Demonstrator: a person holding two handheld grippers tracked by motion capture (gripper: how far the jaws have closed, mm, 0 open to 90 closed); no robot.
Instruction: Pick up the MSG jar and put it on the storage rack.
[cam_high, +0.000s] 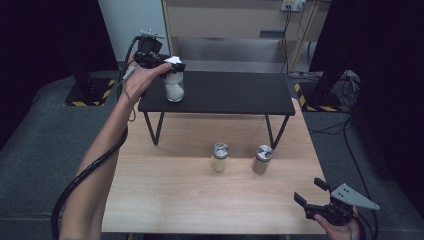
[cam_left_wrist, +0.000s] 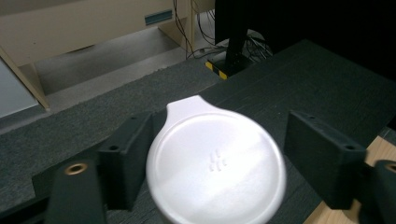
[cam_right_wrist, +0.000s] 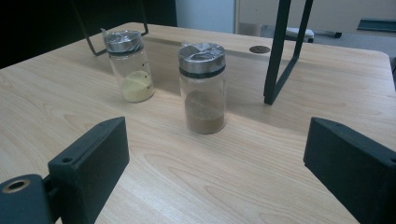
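Observation:
A glass jar of white powder (cam_high: 174, 90) with a white flip lid (cam_left_wrist: 215, 163) stands on the left end of a black raised shelf (cam_high: 225, 92). My left gripper (cam_high: 176, 66) reaches over it from the left. Its jaws flank the lid (cam_left_wrist: 217, 156) closely, with a thin gap at the right jaw, so it is open. Two jars with silver lids stand on the wooden table (cam_high: 200, 200): one with yellow powder (cam_high: 219, 157) (cam_right_wrist: 130, 65) and one with brown powder (cam_high: 262, 159) (cam_right_wrist: 202, 88). My right gripper (cam_high: 310, 191) (cam_right_wrist: 217, 135) rests open near the table's front right corner, pointing at them.
The shelf (cam_left_wrist: 303, 84) stands on thin black legs (cam_right_wrist: 280, 51) over the table's far half. Beyond the table lie grey carpet, cables and a light wooden cabinet (cam_high: 225, 20). Black stands with yellow-striped feet (cam_high: 90, 95) sit on either side.

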